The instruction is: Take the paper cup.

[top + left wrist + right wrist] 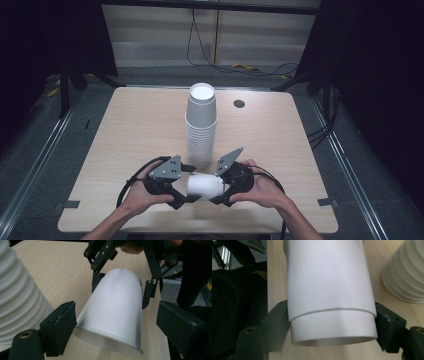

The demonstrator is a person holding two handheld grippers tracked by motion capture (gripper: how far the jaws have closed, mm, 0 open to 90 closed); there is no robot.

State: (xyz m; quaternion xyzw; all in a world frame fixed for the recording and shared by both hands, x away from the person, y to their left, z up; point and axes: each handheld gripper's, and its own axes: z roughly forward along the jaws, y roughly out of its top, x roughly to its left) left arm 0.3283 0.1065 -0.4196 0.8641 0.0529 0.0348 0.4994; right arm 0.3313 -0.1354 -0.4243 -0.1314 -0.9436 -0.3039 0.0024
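Lying sideways just above the desk's (125, 130) near edge, a white paper cup (205, 185) hangs between both claws, in front of the tall cup stack (201, 125). Left claw (186, 184) pinches its rim end; right claw (220, 192) grips the opposite end, where two nested cups show. Bare desk spreads wide on either side. Both hands hide the claw bodies. No printing is visible.

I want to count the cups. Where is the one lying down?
In the high view, the sideways white paper cup lies between the left tool and right tool, at the table's near edge, just before the upside-down cup stack.
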